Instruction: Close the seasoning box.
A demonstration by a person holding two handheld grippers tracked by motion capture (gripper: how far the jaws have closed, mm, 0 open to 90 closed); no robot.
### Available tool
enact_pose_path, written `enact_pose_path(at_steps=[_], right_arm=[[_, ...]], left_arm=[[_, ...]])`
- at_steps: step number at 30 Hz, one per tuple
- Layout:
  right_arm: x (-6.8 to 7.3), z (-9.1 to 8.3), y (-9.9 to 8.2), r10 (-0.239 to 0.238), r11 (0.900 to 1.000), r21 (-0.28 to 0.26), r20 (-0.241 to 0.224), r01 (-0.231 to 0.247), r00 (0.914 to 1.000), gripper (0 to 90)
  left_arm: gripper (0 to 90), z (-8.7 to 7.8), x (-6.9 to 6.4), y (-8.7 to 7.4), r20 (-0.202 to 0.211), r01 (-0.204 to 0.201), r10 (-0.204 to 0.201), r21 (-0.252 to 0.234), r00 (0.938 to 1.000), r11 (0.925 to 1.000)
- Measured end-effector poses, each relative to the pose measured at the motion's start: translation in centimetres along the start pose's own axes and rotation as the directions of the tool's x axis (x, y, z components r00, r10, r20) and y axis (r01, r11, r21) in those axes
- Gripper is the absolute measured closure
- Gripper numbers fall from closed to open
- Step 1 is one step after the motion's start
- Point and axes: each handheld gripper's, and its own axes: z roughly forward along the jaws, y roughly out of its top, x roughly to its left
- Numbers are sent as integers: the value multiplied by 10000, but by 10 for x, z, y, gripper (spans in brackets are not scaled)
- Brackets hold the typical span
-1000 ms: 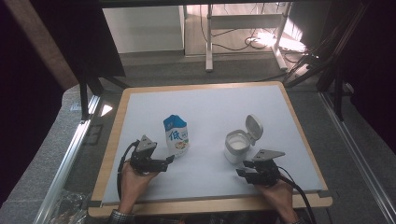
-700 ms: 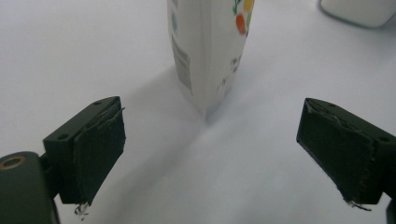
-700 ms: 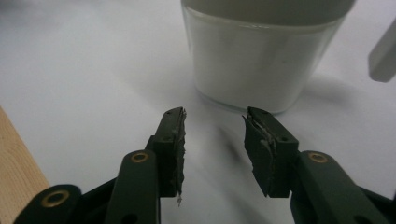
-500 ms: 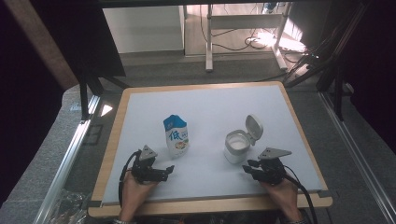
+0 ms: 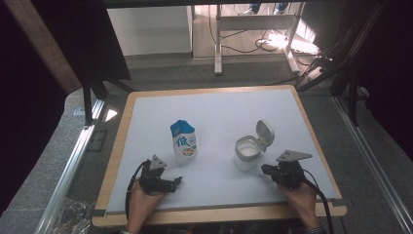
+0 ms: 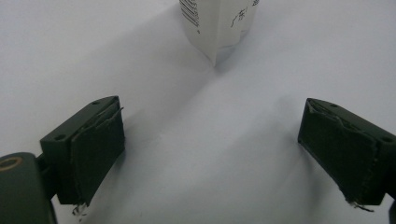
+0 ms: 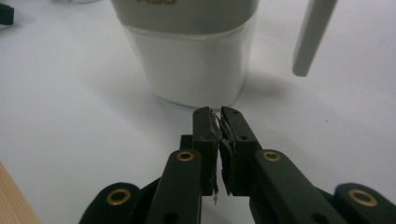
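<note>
Standing on the white mat: two things, a carton (image 5: 184, 142) left of middle and a jar (image 5: 247, 152) right of middle, well apart.
Jar: white, upright, its hinged lid (image 5: 265, 133) flipped open and tilted up at the far right; white filling is seen through the clear lower wall (image 7: 196, 65).
Carton: blue-topped, white-bodied, upright; its lower corner (image 6: 215, 32) is seen in the left gripper view.
Right gripper (image 5: 267, 169): jaws have just been closing and are now pressed together with nothing between them; the tips (image 7: 217, 114) are pointed at the jar's base, just beside it, not touching.
Left gripper (image 5: 176, 181): jaws spread wide, nothing held; bare mat lies between the pads (image 6: 95, 151), with the carton ahead, near but apart.
Table (image 5: 214, 213): wooden rim seen around the mat.
</note>
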Motion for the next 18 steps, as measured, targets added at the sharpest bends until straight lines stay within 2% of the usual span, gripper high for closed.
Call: enact_pose_path(at_steps=[8,18], right_arm=[[-11,-4,4,320,9992,-243,194,-316,9993,892],[-28,-10,19,843,9945,-659,425,-814,9955,896]], left_arm=[[67,0,-1,0,-52,-85,86,24,10000,10000],[67,0,-1,-1,-56,-83,83,8,9999,10000]])
